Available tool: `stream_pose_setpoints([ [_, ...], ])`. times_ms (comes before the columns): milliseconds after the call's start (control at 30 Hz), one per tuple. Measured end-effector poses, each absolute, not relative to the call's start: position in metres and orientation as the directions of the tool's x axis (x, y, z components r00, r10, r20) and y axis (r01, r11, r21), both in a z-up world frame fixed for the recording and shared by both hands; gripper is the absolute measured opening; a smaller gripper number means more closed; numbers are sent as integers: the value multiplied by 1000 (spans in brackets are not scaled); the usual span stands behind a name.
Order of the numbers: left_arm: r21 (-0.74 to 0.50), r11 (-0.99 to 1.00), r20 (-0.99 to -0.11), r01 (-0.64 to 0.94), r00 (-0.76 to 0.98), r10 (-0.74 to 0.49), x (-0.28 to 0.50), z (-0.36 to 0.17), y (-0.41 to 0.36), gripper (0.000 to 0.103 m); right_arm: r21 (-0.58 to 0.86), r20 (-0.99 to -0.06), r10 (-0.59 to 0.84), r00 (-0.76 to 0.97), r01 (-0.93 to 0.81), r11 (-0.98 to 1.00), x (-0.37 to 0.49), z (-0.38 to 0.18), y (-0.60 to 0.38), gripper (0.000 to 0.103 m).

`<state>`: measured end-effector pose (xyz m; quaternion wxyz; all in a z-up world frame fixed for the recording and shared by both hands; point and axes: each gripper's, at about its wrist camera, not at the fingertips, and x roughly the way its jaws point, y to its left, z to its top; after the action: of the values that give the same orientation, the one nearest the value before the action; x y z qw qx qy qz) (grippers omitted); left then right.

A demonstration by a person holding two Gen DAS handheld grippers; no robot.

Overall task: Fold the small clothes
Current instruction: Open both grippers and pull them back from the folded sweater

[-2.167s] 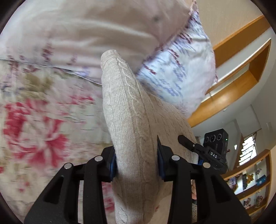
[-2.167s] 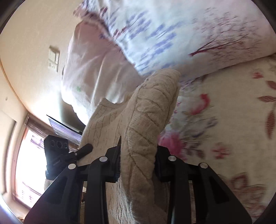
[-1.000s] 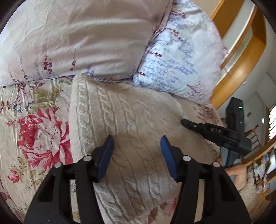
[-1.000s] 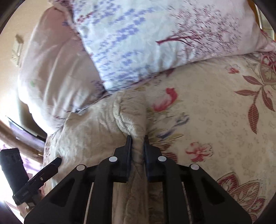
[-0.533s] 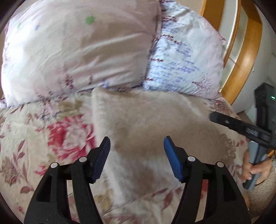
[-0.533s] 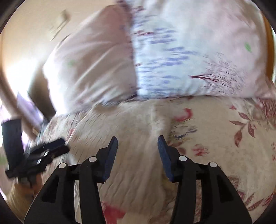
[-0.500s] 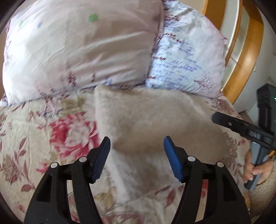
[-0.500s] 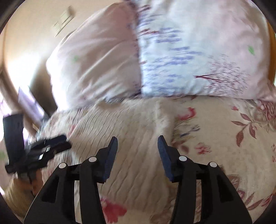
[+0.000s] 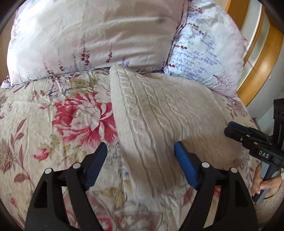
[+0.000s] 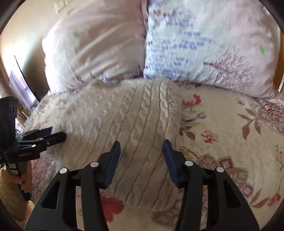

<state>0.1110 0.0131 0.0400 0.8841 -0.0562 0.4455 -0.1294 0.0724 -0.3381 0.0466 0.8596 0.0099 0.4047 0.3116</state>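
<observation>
The work surface is a bed covered by a cream quilted bedspread [image 9: 44,113] printed with large red and pink flowers and brown leaves; the cloth is lightly creased. At its head lie two pillows, touching side by side: a pale pink pillow with small purple sprigs [image 9: 92,35] on the left, and a white pillow with blue-violet print and a pink tree motif [image 9: 205,53] on the right. Beyond the right pillow stands a curved wooden headboard frame in orange-brown timber [image 9: 257,58]. In the right wrist view, a beige wall carries a pale switch plate [image 10: 60,6], and a dark flat screen [image 10: 21,83] stands at the left edge.

The cream cable-knit garment [image 9: 156,113] lies flat on the bedspread, its far edge touching the foot of both pillows. Its left edge forms a thick, rounded fold line.

The left gripper [image 9: 141,163] is held above the garment's near left part, its blue-padded fingers spread wide and holding nothing; one finger is over the bedspread, the other over the knit. The right gripper [image 10: 141,160] is likewise spread wide and empty, above the garment's near right part. Each gripper shows at the edge of the other's view, held by a bare hand.
</observation>
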Motion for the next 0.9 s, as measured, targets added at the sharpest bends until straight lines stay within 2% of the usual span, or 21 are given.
stream_pose_setpoints([
  [100, -182, 966, -769, 184, 585, -257, 96, 42, 14, 78, 260, -680, 546, 489, -535, 804, 56, 49, -342, 52],
  [233, -134, 974, -786, 181, 579, -216, 91, 34, 11, 78, 215, -724, 490, 485, -515, 829, 54, 35, -337, 52],
  [400, -149, 977, -807, 151, 552, -208, 101, 22, 12, 82, 124, -760, 407, 506, -502, 856, 54, 26, -323, 54],
  [467, -170, 974, -794, 150, 564, -226, 95, 25, 14, 81, 151, -751, 423, 507, -491, 858, 53, 31, -327, 56],
  [500, -171, 973, -786, 156, 574, -230, 90, 28, 14, 81, 185, -736, 446, 509, -482, 856, 52, 34, -334, 61],
  [533, -168, 972, -778, 163, 584, -232, 86, 31, 14, 81, 205, -726, 458, 513, -474, 856, 50, 37, -338, 73],
  [600, -156, 972, -766, 174, 600, -230, 76, 35, 13, 87, 229, -706, 457, 541, -437, 870, 46, 44, -349, 89],
  [667, -144, 975, -761, 171, 611, -219, 68, 38, 12, 94, 244, -680, 458, 572, -412, 878, 40, 50, -359, 92],
  [700, -132, 979, -761, 158, 616, -202, 64, 39, 11, 99, 245, -673, 452, 585, -401, 883, 37, 52, -363, 99],
  [733, -120, 981, -762, 150, 620, -188, 60, 39, 10, 100, 237, -669, 434, 603, -380, 894, 33, 53, -366, 102],
  [900, -101, 990, -792, 103, 593, -143, 52, 32, 6, 101, 175, -674, 357, 647, -329, 928, 17, 55, -366, 102],
])
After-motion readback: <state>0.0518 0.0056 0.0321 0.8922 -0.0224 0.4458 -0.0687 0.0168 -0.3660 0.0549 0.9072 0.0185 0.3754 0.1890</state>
